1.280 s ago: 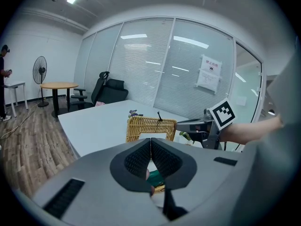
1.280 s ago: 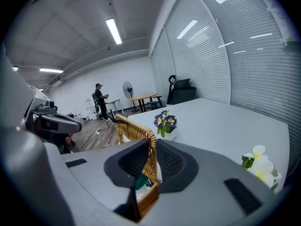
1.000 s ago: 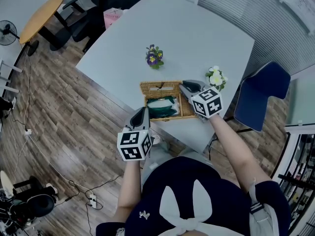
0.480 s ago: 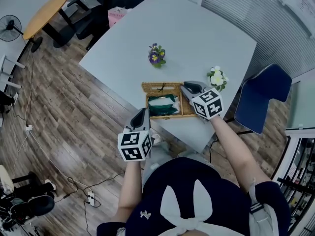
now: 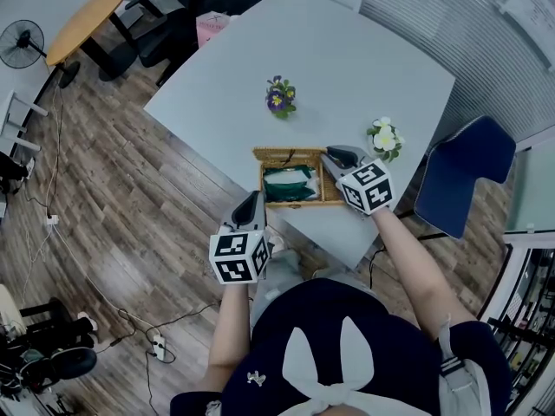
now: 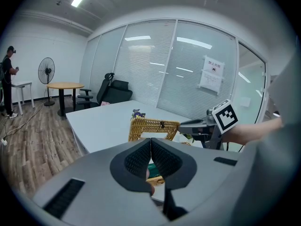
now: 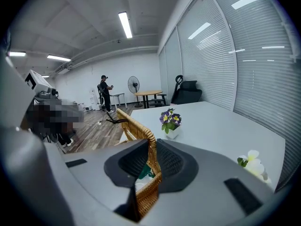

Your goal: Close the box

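Wicker box (image 5: pixel 276 153) sits at the near edge of the table (image 5: pixel 347 68), lid standing up on its far side, something green inside. Right gripper (image 7: pixel 149 166) is clamped on the wicker edge at the box's right side. Left gripper (image 6: pixel 150 147) has its jaws pressed together with nothing between them, just off the box's near-left corner. Only writing: paper sign (image 6: pixel 210 73) on the glass wall beyond the box, print too small to read. Bare tabletop beyond and left of the box. Purple flowers (image 5: pixel 278 96) are well beyond it, white flowers (image 5: pixel 383 137) near its right, blue chair (image 5: pixel 460 172) further right.
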